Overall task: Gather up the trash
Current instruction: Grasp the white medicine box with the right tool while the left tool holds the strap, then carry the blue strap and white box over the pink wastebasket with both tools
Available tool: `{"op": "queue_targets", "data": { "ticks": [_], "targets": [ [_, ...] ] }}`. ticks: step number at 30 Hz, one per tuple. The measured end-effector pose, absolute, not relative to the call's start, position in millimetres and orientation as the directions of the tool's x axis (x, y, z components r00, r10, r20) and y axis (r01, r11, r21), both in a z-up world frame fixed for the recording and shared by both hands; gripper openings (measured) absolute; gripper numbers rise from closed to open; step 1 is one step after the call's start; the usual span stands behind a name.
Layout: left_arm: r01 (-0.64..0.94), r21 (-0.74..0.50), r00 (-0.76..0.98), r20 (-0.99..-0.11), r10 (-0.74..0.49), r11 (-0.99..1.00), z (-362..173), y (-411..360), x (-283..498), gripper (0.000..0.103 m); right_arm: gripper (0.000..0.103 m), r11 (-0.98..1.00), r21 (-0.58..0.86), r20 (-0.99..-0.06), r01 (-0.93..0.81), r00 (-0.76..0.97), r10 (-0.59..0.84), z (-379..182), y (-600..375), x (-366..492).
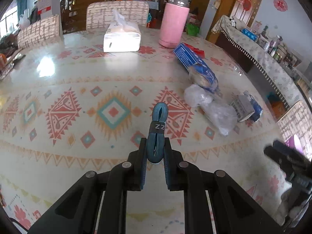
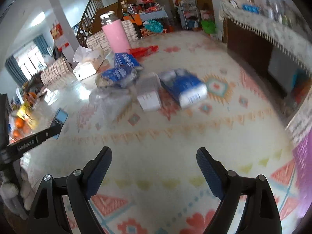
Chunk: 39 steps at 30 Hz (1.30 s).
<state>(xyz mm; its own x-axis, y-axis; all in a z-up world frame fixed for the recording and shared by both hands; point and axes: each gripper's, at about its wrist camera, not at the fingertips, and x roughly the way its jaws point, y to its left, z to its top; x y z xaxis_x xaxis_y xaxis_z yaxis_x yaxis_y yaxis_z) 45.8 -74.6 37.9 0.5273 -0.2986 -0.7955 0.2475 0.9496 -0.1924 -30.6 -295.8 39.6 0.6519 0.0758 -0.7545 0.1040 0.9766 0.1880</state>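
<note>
Your left gripper (image 1: 155, 152) clamps a folded blue strap (image 1: 158, 125) above the patterned table (image 1: 78, 81). Your right gripper (image 2: 154, 156) stands wide open, empty. Farther off lie a clear plastic bag (image 1: 212, 107), a small box (image 1: 242, 107) and blue wrappers (image 1: 197, 64); beyond, a pink bottle (image 1: 173, 21).

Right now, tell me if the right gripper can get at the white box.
Probably yes. The right gripper is open and empty, and bare tablecloth lies between it and the white box. Clear plastic and a blue pack flank the box closely, so a clean grip looks tight.
</note>
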Motion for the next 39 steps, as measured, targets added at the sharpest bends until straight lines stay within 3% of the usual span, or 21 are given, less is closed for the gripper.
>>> {"op": "queue_targets", "data": {
  "ticks": [6, 11, 12, 13, 19, 30, 39],
  "targets": [
    [0.254, -0.213, 0.538, -0.78, -0.321, 0.943, 43.0, -72.9, 44.0, 0.015, 0.077, 0.988, 0.061, -0.784, 0.14, 0.62, -0.039, 47.4, -289.2, 37.7],
    [0.259, -0.212, 0.531, -0.784, -0.323, 0.942, 41.2, -75.9, 43.3, 0.015, 0.055, 0.985, 0.02, -0.818, 0.174, 0.569, -0.084, 29.1, -286.6, 71.1],
    [0.259, -0.212, 0.532, -0.783, -0.323, 0.942, 41.4, -76.0, 43.1, 0.015, 0.043, 0.986, 0.006, -0.816, 0.169, 0.571, -0.093, 29.0, -284.1, 71.6],
    [0.259, -0.212, 0.532, -0.783, -0.322, 0.942, 41.4, -76.0, 43.1, 0.015, 0.038, 0.986, 0.005, -0.818, 0.164, 0.567, -0.09, 28.8, -282.3, 71.7],
    [0.258, -0.208, 0.533, -0.784, -0.319, 0.943, 41.7, -76.1, 42.8, 0.015, 0.037, 0.986, 0.026, -0.794, 0.164, 0.602, -0.08, 45.3, -279.1, 41.8],
    [0.27, -0.181, 0.554, -0.774, -0.306, 0.946, 41.8, -82.9, 36.2, 0.015, 0.038, 0.98, 0.147, -0.744, 0.135, 0.668, 0.019, 77.0, -281.6, -97.4],
    [0.351, -0.122, 0.585, -0.746, -0.319, 0.928, 52.6, -110.1, 15.5, 0.015, 0.038, 0.96, 0.183, -0.691, 0.212, 0.723, -0.028, 86.1, -309.2, -207.0]
  ]
}}
